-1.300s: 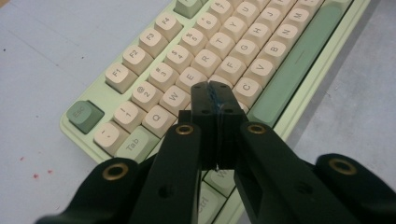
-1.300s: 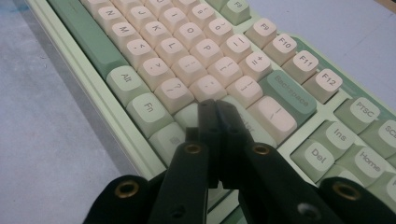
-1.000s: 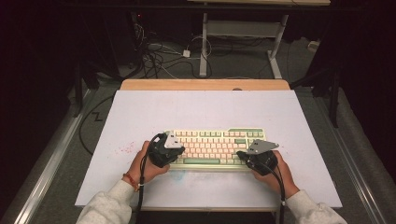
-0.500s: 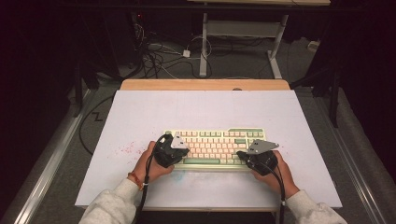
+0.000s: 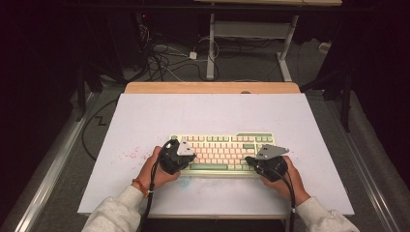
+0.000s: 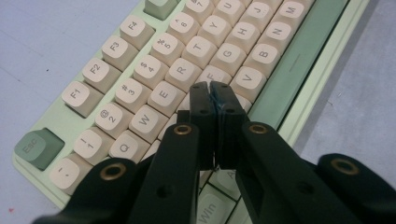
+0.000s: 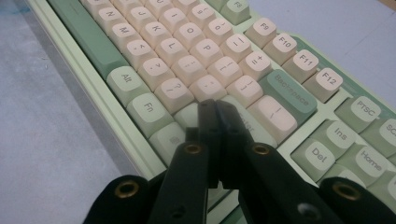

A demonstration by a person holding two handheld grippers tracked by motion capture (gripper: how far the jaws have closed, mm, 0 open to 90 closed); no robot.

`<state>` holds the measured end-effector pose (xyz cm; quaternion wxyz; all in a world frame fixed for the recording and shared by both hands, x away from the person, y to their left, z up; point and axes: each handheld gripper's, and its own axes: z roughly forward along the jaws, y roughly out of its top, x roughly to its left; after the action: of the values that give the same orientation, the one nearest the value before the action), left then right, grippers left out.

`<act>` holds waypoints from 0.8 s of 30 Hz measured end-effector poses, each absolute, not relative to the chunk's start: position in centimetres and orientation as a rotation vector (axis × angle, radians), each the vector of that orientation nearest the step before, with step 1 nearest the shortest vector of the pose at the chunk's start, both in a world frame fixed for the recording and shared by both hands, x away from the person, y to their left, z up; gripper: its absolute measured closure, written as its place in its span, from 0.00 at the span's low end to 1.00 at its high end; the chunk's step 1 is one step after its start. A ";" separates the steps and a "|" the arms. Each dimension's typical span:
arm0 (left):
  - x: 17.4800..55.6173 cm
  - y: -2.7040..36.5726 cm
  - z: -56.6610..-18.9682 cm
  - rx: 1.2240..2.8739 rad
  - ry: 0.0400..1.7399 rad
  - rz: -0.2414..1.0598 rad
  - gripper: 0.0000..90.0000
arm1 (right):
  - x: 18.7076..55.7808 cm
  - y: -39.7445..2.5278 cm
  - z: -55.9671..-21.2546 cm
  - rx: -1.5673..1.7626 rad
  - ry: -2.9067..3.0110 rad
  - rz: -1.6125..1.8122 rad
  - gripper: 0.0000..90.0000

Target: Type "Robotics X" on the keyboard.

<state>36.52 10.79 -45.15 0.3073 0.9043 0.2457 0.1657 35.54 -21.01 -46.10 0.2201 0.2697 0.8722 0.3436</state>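
The left gripper has its jaws pressed together into one narrow tip, which makes sense for typing: a single point can strike one key without catching its neighbours. That tip sits low over the keyboard around the D and F keys, probably touching a cap, though the jaws hide the contact. The right gripper is closed the same way, empty, its tip down among the keys just below the Backspace key, near the Enter area. From the high view each gripper covers its own half, left gripper at the left end and right gripper at the right, much as typing hands do. The keyboard lies square on the white table, towards the person's edge, within easy reach
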 end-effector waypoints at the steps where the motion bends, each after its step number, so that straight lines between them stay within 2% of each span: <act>1: 36.5 10.8 -45.1 2.389 0.650 0.443 0.95 | 35.5 -21.0 -46.1 0.743 2.412 0.947 1.00; 13: 36.2 11.2 -44.3 2.346 0.627 0.508 0.85 | 35.4 -20.9 -45.9 0.751 2.413 0.940 0.99; 16: 36.1 11.1 -44.3 2.342 0.617 0.519 0.81 | 35.3 -21.0 -45.5 0.750 2.408 0.967 0.99; 24: 36.0 11.2 -44.1 2.303 0.646 0.572 0.60 | 35.1 -21.1 -45.0 0.743 2.388 0.987 0.99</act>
<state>35.97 11.20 -44.13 0.3345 0.8824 0.2476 0.2193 35.08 -21.10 -44.99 0.2246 0.2691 0.8656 0.3576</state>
